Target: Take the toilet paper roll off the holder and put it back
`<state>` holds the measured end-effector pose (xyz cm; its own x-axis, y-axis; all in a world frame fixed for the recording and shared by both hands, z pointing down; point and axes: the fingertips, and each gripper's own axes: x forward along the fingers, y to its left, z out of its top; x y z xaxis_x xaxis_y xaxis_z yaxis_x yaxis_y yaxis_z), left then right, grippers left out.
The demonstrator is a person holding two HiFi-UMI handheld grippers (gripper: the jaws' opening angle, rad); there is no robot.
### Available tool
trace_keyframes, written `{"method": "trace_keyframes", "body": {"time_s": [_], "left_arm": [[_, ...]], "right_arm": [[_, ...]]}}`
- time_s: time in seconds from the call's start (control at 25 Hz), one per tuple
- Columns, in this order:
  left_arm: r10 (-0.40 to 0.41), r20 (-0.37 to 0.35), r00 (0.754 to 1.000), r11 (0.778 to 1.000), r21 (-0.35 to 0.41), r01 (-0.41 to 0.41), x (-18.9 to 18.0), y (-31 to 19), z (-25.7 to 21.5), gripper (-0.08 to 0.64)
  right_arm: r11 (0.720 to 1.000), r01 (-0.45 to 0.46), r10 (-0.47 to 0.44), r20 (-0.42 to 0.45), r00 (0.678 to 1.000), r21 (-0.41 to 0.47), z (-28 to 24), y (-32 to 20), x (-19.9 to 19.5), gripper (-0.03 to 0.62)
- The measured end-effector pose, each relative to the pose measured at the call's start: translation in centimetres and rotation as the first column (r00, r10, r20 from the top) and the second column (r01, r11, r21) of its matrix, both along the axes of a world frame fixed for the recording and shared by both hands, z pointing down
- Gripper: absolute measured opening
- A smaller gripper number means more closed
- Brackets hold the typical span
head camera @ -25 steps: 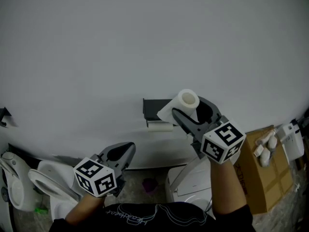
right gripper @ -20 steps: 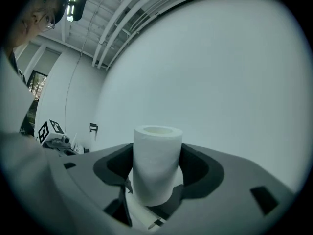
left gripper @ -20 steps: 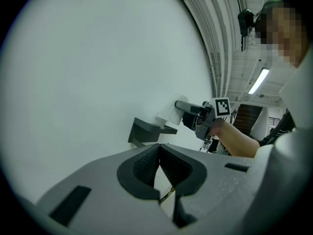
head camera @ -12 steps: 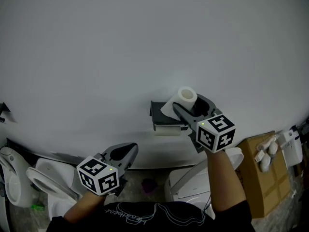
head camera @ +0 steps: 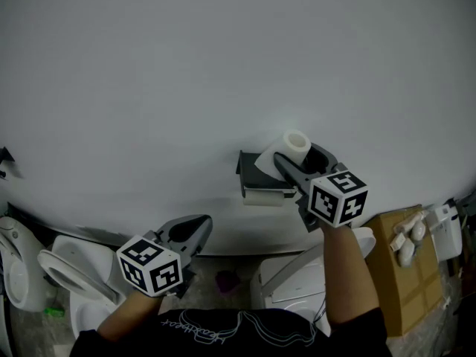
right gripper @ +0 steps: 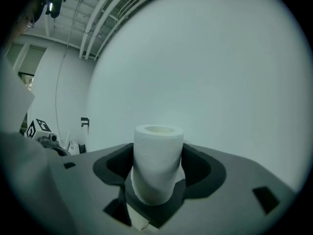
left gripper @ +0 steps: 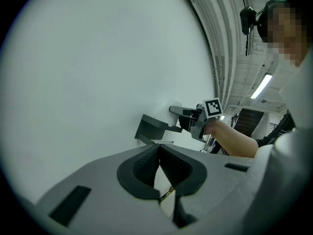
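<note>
A white toilet paper roll (head camera: 294,146) stands upright between the jaws of my right gripper (head camera: 297,159), which is shut on it. In the right gripper view the roll (right gripper: 157,155) fills the gap between the dark pads, its open core facing up. The roll is held at the right end of the dark wall-mounted holder (head camera: 255,174), touching or just in front of it. My left gripper (head camera: 190,234) hangs lower left, away from the holder, shut with nothing in it. The left gripper view shows the holder (left gripper: 149,128) and the right gripper (left gripper: 182,112) beside it.
A white strip of paper (head camera: 263,197) hangs under the holder. Below are a toilet bowl (head camera: 68,274) at left, a white toilet lid (head camera: 297,275) in the middle and a cardboard box (head camera: 405,262) at right. The plain white wall (head camera: 223,65) fills the upper view.
My right gripper has carried the roll leftwards, closer to the holder, from clear of its right end to up against it. The left gripper has hardly moved.
</note>
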<state>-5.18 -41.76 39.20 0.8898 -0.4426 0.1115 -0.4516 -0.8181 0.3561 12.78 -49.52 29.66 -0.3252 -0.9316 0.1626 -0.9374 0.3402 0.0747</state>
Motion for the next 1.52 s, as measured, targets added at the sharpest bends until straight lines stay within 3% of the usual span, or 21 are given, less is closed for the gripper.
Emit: {"method": "trace_keyframes", "body": {"time_s": [0.24,0.4,0.52,0.76,0.96,1.12,1.28,1.52], "left_arm": [[-0.011,-0.009,1.000,1.000,0.024,0.011,-0.7,0.9,-0.9,0.005],[-0.026,-0.014,1.000,0.999,0.037,0.027,-1.1,2.2,-1.6,0.005],[-0.037,-0.015,0.999,0.998,0.051,0.038,-1.1,3.5,-2.4,0.005],[-0.015,-0.021,1.000,0.997,0.082,0.017,0.4,8.1,-4.6,0.005],[0.022,-0.030,0.999,0.996,0.092,-0.019,2.2,13.1,-5.8,0.005],[0.051,-0.029,0.998,0.996,0.077,-0.049,3.7,16.9,-5.7,0.005],[0.079,-0.017,0.997,0.995,0.066,-0.078,5.1,20.9,-5.3,0.005],[0.096,-0.022,0.995,0.994,0.063,-0.094,6.6,24.9,-4.9,0.005]], "right_arm": [[0.999,-0.010,0.008,0.050,0.999,0.050,-1.1,1.5,0.2,0.382],[0.996,-0.015,0.009,0.061,0.998,0.090,-2.2,4.4,0.8,0.386],[0.996,0.003,-0.010,0.077,0.997,0.094,-2.6,7.4,0.9,0.338],[0.994,0.080,-0.090,0.136,0.987,0.078,-1.2,15.0,-0.5,0.159],[0.982,0.182,-0.189,0.261,0.947,0.054,1.6,21.5,-1.8,0.005],[0.970,0.231,-0.242,0.276,0.930,0.070,3.0,26.2,-2.6,0.005],[0.960,0.252,-0.278,0.350,0.894,0.119,2.8,30.9,-2.0,0.005],[0.959,0.260,-0.281,0.318,0.905,0.109,4.3,35.1,-2.1,0.005]]}}
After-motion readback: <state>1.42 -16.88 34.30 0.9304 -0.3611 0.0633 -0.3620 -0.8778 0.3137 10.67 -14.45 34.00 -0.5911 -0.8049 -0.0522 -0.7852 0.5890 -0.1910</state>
